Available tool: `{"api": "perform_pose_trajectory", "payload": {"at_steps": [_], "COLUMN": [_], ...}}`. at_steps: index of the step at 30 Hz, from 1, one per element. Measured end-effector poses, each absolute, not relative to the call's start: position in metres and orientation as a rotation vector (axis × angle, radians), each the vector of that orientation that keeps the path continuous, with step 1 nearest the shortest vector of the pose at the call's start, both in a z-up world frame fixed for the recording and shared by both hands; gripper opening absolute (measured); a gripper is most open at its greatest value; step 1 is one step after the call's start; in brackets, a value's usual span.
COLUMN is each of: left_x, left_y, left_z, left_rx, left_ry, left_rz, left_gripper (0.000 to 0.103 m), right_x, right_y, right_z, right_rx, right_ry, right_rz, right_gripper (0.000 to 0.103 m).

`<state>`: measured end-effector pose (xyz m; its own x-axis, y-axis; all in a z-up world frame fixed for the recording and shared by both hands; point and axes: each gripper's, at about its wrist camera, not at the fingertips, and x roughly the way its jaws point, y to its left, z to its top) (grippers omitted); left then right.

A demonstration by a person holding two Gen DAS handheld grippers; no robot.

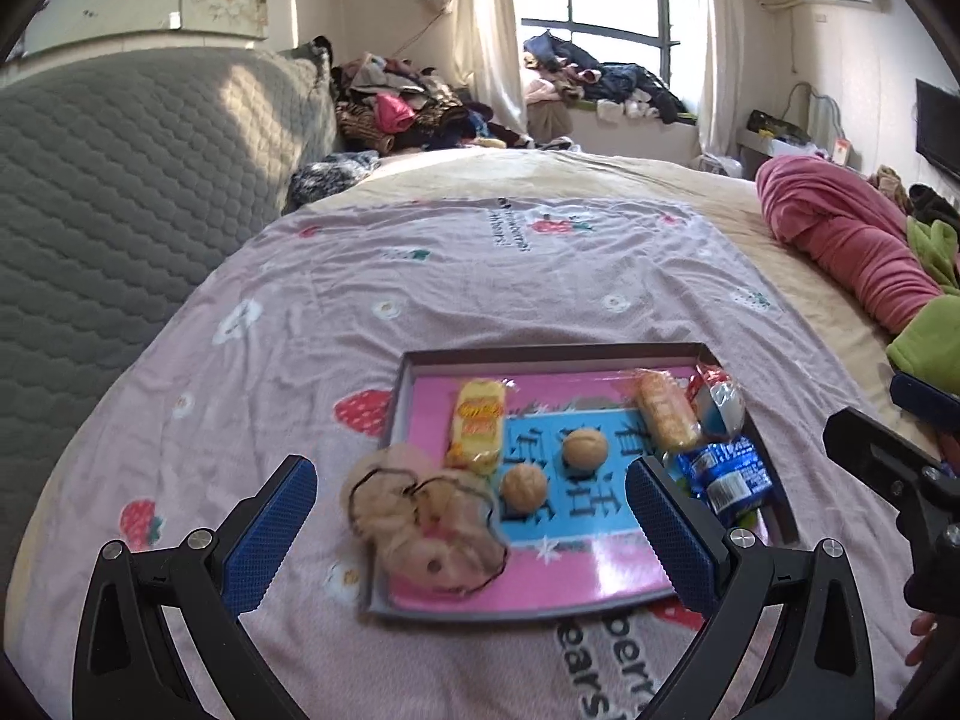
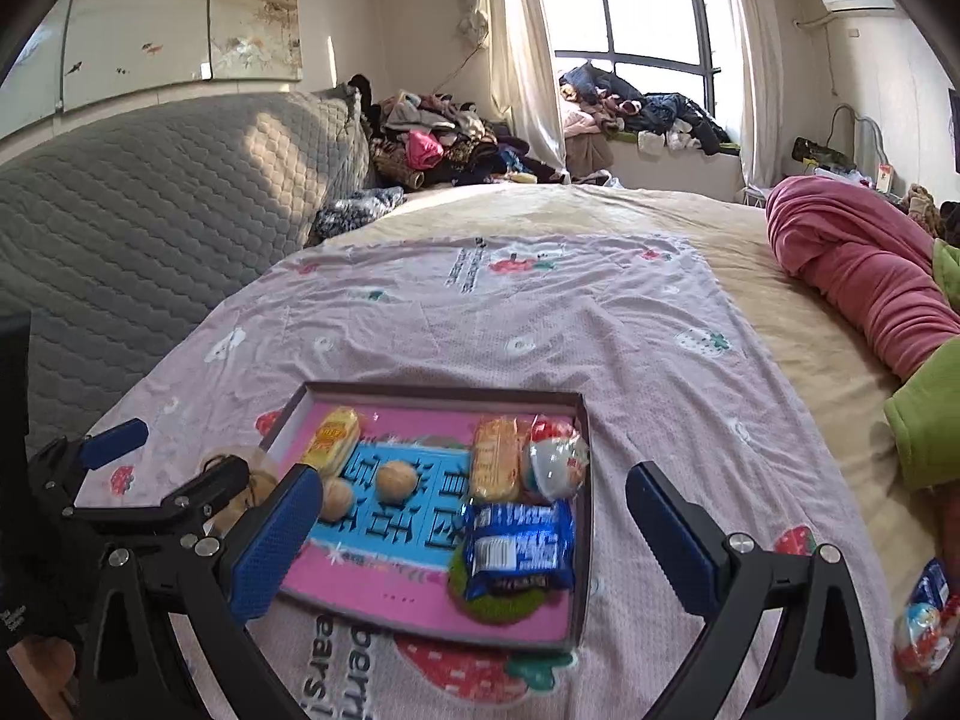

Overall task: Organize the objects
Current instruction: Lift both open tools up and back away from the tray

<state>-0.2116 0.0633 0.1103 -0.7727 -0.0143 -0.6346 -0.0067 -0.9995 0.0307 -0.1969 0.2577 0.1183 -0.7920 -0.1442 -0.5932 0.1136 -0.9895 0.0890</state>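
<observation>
Nearest, the left gripper [image 1: 471,516] hangs with jaws spread wide and empty around the near-left corner of the shallow dark-rimmed tray with a pink and blue printed floor [image 1: 558,351]. The beige fabric scrunchie with a dark cord [image 1: 420,516] lies draped over that corner's rim, half in, half out. A careless nudge could likely drag it onto the bed. The right gripper [image 2: 474,531], jaws equally released, hovers over the blue foil snack packet [image 2: 519,546]. Beyond lie two round walnuts [image 1: 582,447], a yellow wrapped bar [image 1: 477,420] and an orange wrapped biscuit [image 1: 666,417]. The walnuts would probably roll if the soft strawberry-print bedsheet [image 1: 480,276] sags.
</observation>
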Motion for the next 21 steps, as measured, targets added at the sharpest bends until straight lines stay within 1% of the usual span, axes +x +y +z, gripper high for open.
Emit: {"api": "perform_pose_trajectory", "payload": {"at_steps": [3,8,11,15,21], "left_x": [-0.198,-0.171,-0.159,-0.145,-0.126], "left_y": [0.057,0.047,0.044,0.037,0.032], "left_z": [0.117,0.131,0.138,0.146,0.154], "left_rx": [1.035,1.009,1.016,1.016,0.995], "left_ry": [-0.055,-0.014,-0.031,0.024,0.008], "left_rz": [-2.942,-2.943,-2.928,-2.933,-2.921], "left_gripper": [0.103,0.103,0.103,0.103,0.103], "right_x": [-0.183,-0.163,-0.150,-0.138,-0.123], "right_y": [0.252,0.244,0.241,0.237,0.235], "right_z": [0.122,0.135,0.146,0.156,0.163], "right_rx": [0.956,0.936,0.911,0.892,0.907], "right_ry": [-0.051,-0.043,-0.032,-0.021,-0.011], "right_rz": [-2.845,-2.840,-2.847,-2.851,-2.858], "right_gripper": [0.102,0.102,0.102,0.102,0.102]}}
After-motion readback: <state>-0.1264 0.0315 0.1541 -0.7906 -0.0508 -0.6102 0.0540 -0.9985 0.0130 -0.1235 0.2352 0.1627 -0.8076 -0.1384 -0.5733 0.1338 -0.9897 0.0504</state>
